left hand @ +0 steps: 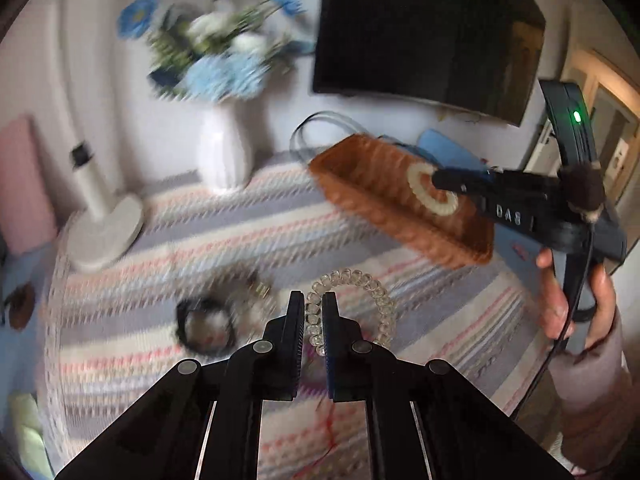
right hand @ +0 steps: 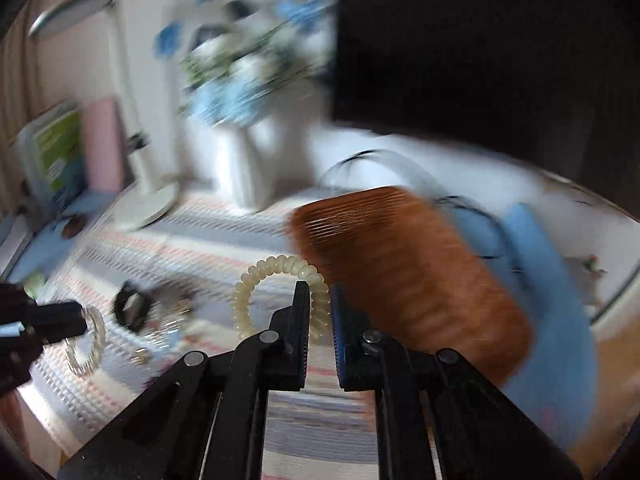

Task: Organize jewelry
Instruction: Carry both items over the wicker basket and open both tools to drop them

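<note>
Both hand-held grippers, left (left hand: 313,312) and right (right hand: 320,300), are clamped nearly closed.

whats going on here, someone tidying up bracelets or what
A person is sorting coiled bracelets with a handheld gripper in each hand. The left gripper is shut on a clear spiral bracelet above the striped cloth. The right gripper is shut on a cream spiral bracelet and holds it by the brown wicker basket, seemingly about to drop it in. A black band and other small pieces lie on the cloth, too blurred to identify.
</note>
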